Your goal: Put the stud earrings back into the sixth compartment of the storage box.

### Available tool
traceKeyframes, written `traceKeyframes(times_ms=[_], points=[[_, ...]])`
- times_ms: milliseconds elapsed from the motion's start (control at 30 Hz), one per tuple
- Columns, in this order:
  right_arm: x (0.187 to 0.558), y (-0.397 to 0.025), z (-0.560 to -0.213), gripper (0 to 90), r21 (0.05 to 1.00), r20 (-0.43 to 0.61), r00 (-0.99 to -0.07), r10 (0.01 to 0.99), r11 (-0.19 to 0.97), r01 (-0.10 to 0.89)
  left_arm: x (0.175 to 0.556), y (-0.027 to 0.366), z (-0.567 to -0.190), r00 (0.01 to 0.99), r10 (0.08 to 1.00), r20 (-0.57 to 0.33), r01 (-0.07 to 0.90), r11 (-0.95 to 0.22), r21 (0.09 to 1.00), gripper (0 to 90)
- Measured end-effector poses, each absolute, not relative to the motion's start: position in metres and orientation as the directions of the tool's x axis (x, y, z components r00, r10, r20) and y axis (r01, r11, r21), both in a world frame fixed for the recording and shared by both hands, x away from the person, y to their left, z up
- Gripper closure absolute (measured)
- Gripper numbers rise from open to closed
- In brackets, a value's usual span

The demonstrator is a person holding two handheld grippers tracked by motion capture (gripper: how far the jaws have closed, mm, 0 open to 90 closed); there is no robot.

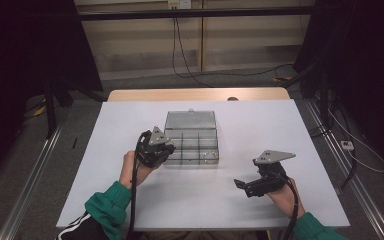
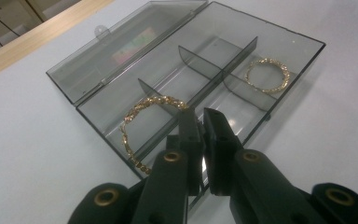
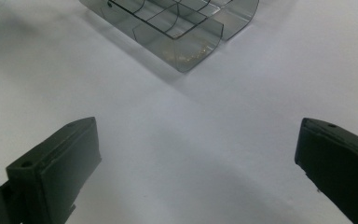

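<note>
A smoky clear compartment box (image 1: pixel 192 159) lies open mid-table, its lid (image 1: pixel 190 120) folded back. My left gripper (image 1: pixel 166 150) hovers at the box's left end. In the left gripper view its jaws (image 2: pixel 200 116) are shut on one end of a gold bracelet (image 2: pixel 142 107), which drapes across a divider in the near-left compartments (image 2: pixel 102 119). A second gold bracelet (image 2: pixel 271 89) rests flat in a far compartment. My right gripper (image 1: pixel 245 187) is low over the table, to the right of the box and nearer the person, open (image 3: pixel 196 154) and holding nothing.
The white tabletop (image 1: pixel 260 130) has bare room all around the box. In the right gripper view the box's corner (image 3: pixel 186 32) lies ahead, gold glinting through its wall. A wooden strip (image 1: pixel 195 94) borders the far edge. Cables run across the floor beyond.
</note>
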State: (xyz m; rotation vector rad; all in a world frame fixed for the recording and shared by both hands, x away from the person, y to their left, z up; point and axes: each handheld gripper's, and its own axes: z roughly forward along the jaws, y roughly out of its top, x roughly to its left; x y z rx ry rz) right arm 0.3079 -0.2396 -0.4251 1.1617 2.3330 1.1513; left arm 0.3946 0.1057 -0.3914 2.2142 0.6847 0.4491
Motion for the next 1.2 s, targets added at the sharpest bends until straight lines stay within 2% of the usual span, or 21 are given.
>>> traceKeyframes(times_ms=[467,1200], points=[[0.310,-0.238,-0.425,0.0,0.766,0.084,-0.637,0.766,0.359,0.533,0.401,0.076,-0.381,0.828,0.545,0.134,0.268,-0.595,0.758,87.1],[0.311,-0.238,-0.425,0.0,0.767,0.082,-0.642,0.762,0.363,0.529,0.406,0.023,-0.388,0.875,0.470,0.117,0.225,-0.608,0.761,87.1]])
